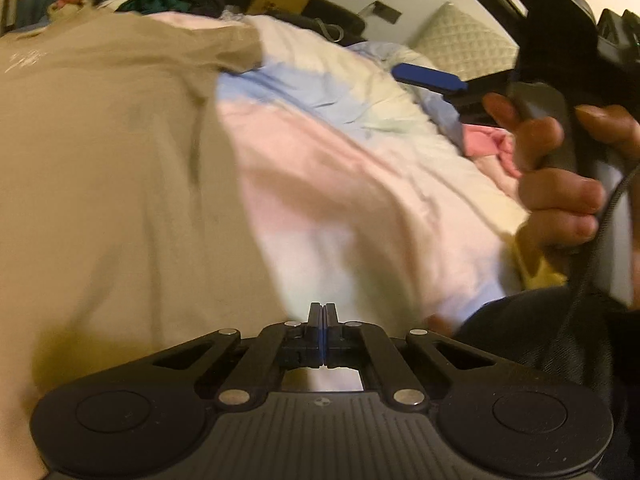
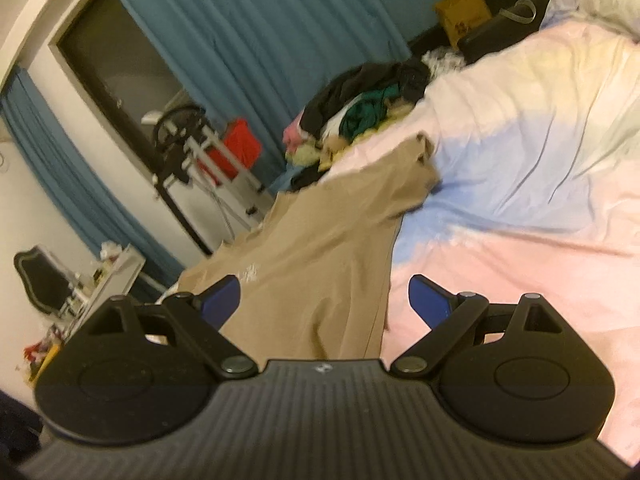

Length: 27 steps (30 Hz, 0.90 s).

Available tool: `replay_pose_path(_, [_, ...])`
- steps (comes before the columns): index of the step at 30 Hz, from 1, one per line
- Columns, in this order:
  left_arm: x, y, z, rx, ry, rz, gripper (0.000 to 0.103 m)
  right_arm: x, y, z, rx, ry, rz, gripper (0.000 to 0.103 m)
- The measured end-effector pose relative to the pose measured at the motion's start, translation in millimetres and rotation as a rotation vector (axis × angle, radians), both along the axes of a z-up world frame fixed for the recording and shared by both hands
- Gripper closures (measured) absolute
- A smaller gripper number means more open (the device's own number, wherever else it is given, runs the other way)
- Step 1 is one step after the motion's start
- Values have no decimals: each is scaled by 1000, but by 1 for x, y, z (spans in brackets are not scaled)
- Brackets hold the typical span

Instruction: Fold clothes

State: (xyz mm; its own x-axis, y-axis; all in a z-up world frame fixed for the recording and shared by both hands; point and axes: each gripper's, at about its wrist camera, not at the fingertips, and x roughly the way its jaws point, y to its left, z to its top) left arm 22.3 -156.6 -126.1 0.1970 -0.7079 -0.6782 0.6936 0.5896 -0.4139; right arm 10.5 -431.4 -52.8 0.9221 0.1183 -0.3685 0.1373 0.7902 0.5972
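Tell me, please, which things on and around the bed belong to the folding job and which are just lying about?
Belongs to the job:
tan shirt, spread on the bed
clothes pile at the bed's far end
left gripper, shut
right gripper, open

Just lying about:
pastel duvet
yellow bag
blue curtain
red box

A bed [image 2: 520, 220] takes up most of the room here, covered by a soft duvet [image 1: 340, 200] in washed pink, pale blue and cream patches, creased all over. A tan shirt [image 2: 320, 260] lies spread flat on the duvet, one sleeve reaching out over a blue patch, faint pale lettering on its chest. At the far end a heap of clothes [image 2: 360, 108] sits piled on the bed: black, dark green, pink and yellow pieces tangled together.
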Motion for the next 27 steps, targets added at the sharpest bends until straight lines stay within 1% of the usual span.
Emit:
replay_pose_path(3, [-7,-21,10,-18,16,-26,103,-10,-7,6,12,-64,-51,11])
replay_pose_path(6, [-11,-29,11,47,-51,-18,103,-12,-14,4,31,-71,-74,11])
replay_pose_path(7, [-12,-30,10,70,-74,-11,102,-12,-17,3,37,-71,-81,11])
replay_pose_path(8, [-11,-27,8,92,-99,10,101,-13,-19,2,43,-72,-88,10])
replay_pose_path(9, [-7,-21,4,109,-105,38,95,-13,-21,1,50,-72,-95,10])
replay_pose_path(10, [-4,-15,0,125,-110,66,87,-12,-23,0,60,-70,-90,10])
replay_pose_path(12, [2,1,-7,133,-86,104,83,-10,-23,-1,73,-65,-76,10])
replay_pose_path(13, [4,10,-8,130,-72,119,80,-9,-22,-1,72,-64,-70,11])
replay_pose_path(14, [5,18,-10,125,-63,133,75,-8,-21,-1,70,-63,-64,11])
replay_pose_path(17, [6,36,-14,104,-26,164,67,-6,-19,-2,72,-56,-52,11])
replay_pose_path(18, [6,40,-15,83,-7,163,64,-5,-19,-2,74,-53,-49,11])
replay_pose_path(19, [7,41,-16,72,3,157,57,-5,-18,-3,75,-50,-45,11])
replay_pose_path(21, [5,34,-17,91,-11,142,56,-4,-17,-3,77,-45,-38,11])
replay_pose_path(22, [4,30,-16,106,-25,134,52,-3,-17,-4,78,-42,-35,11])
replay_pose_path(24, [0,26,-18,111,-43,124,48,-2,-15,-4,80,-37,-28,11])
replay_pose_path(26, [-2,24,-22,109,-40,129,42,-1,-14,-5,83,-32,-21,11])
replay_pose_path(27, [-3,23,-23,103,-36,131,41,0,-14,-5,84,-30,-17,11])
